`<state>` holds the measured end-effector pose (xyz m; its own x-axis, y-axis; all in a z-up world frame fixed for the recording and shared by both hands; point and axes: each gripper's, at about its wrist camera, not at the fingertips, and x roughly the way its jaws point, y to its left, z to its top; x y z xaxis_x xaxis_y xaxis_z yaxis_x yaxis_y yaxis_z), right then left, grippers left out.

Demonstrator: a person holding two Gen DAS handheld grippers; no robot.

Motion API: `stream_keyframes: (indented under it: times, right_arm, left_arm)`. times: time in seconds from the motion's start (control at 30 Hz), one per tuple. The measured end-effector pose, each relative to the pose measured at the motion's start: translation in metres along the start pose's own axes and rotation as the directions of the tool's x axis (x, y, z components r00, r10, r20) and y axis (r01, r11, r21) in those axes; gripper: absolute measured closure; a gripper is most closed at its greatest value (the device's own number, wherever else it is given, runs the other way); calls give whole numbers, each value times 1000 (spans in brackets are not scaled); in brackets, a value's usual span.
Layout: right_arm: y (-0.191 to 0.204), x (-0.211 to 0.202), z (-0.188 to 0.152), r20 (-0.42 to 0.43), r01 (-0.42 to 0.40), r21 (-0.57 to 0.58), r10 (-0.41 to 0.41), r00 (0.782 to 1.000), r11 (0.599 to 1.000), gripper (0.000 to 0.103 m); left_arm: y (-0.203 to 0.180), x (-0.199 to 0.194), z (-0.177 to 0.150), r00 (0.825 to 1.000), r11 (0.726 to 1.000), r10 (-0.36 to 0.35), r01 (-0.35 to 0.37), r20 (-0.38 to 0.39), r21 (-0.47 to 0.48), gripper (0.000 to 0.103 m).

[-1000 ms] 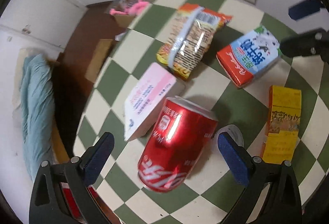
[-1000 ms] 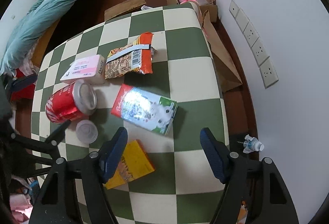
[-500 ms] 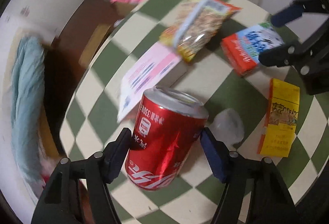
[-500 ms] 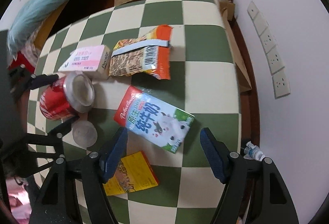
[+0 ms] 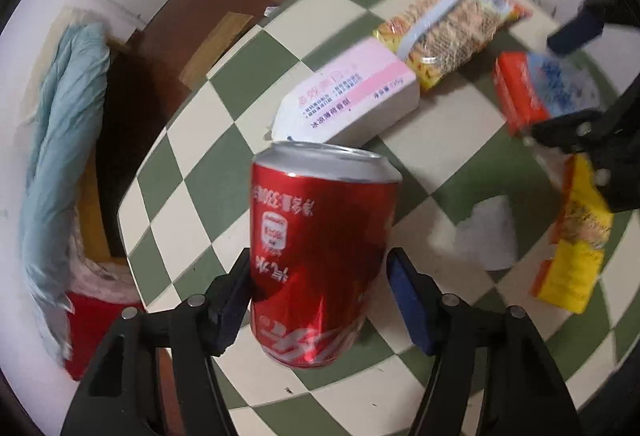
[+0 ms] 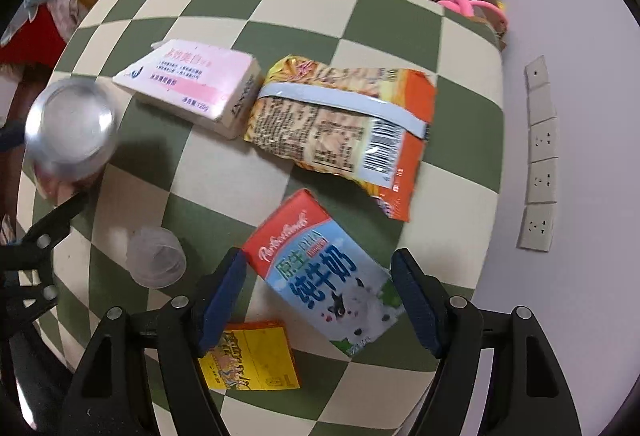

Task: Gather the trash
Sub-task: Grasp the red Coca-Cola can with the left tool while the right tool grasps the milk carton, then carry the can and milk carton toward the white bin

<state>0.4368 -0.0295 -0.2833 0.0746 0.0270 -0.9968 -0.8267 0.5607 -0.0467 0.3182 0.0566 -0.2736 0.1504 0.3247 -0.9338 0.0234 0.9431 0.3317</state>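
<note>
L claw (image 5: 320,300) clamps red can (image 5: 320,252) marked "330"; R claw (image 6: 318,300) open over milk carton (image 6: 324,280) w/ "纯牛奶".

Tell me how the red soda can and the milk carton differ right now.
The red soda can is a shiny metal cylinder; the milk carton is a flat-sided box printed blue, white and red. The can is clamped in the left gripper; the carton lies flat on the checkered table, between the open fingers of the right gripper. Both carry red and Chinese print.
</note>
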Motion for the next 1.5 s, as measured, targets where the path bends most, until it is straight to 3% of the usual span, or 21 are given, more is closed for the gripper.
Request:
stream_keyframes:
  times: [0.13, 0.23, 0.33, 0.53, 0.73, 0.97, 1.17, 1.37, 1.5]
  right_arm:
    - [5, 6, -2, -26, 19, -38, -20, 999, 999, 26]
    - [4, 12, -3, -38, 21, -40, -23, 999, 999, 26]
    - [1, 22, -4, -60, 24, -36, -26, 998, 999, 27]
    - [-6, 29, -4, -40, 11, 5, -11, 999, 1000, 34]
    - [-10, 18, -13, 20, -32, 88, 31, 999, 996, 39]
    - [-11, -21, -30, 168, -109, 189, 78, 983, 976, 40]
    - [4, -68, -41, 303, -183, 243, 105, 947, 952, 40]
    - [55, -125, -34, 417, -239, 193, 141, 898, 952, 40]
    - [109, -162, -25, 477, -271, 119, 184, 859, 955, 40]
  left_arm:
    - [-4, 15, 1, 999, 997, 48, -47, -22, 69, 40]
    - [2, 16, -2, 999, 998, 41, -40, -21, 44, 42]
    - [17, 10, -5, 1000, 1000, -6, 6, -7, -5, 42]
    - [34, -1, -16, 999, 989, -25, 28, 28, -144, 42]
    - [52, -28, -26, 994, 958, 8, 22, 105, -286, 42]
    - [77, -85, -52, 965, 895, 101, 17, 241, -445, 42]
    - [113, -139, -94, 925, 826, 188, 34, 331, -562, 42]
    - [162, -185, -158, 890, 743, 280, 36, 360, -668, 42]
    - [194, -203, -209, 877, 685, 343, 11, 336, -729, 42]
